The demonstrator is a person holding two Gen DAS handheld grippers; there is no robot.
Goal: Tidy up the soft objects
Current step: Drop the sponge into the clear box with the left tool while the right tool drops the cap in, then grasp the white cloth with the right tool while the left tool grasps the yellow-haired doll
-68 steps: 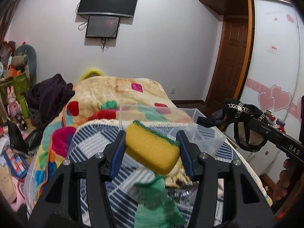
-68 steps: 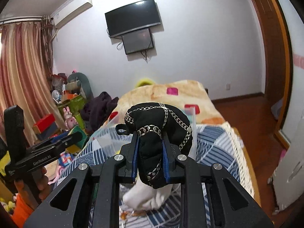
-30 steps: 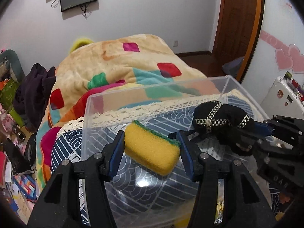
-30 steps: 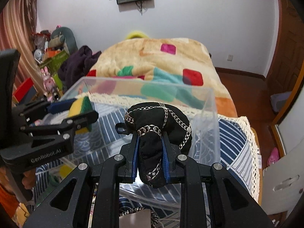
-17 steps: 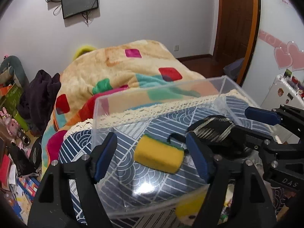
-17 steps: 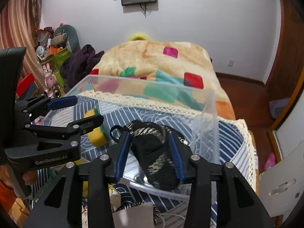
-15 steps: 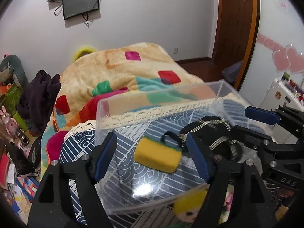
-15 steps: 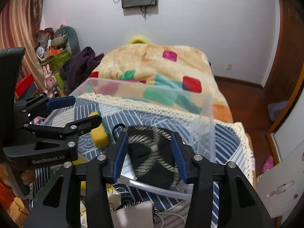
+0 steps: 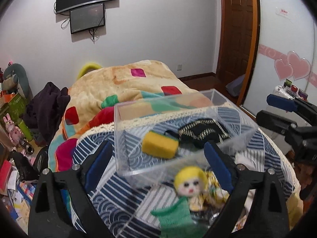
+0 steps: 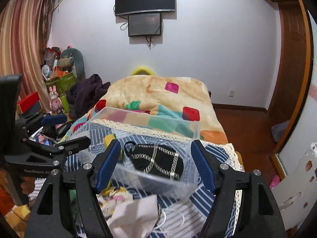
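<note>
A clear plastic bin (image 9: 126, 136) (image 10: 190, 180) stands on the striped bedspread. Inside it lie a yellow sponge (image 9: 160, 144) (image 10: 109, 139) and a black pouch with silver chains (image 9: 202, 132) (image 10: 158, 161). My left gripper (image 9: 158, 166) is open and empty, in front of the bin's near wall. My right gripper (image 10: 155, 163) is open and empty, in front of the bin with the pouch showing between its fingers. A blond doll in green (image 9: 187, 186) lies in front of the bin, below my left gripper. A white soft item (image 10: 134, 216) lies below my right gripper.
A patchwork blanket (image 9: 126, 83) is heaped behind the bin. Dark clothes (image 10: 87, 93) and toys crowd the floor to the left. A wooden door (image 9: 235, 31) and a white cabinet (image 10: 297, 182) stand at the right. The other gripper shows in each view.
Both grippers opened and dropped the sponge and the pouch into the bin. Both have then pulled back and up from it, so the doll and the white item come into view.
</note>
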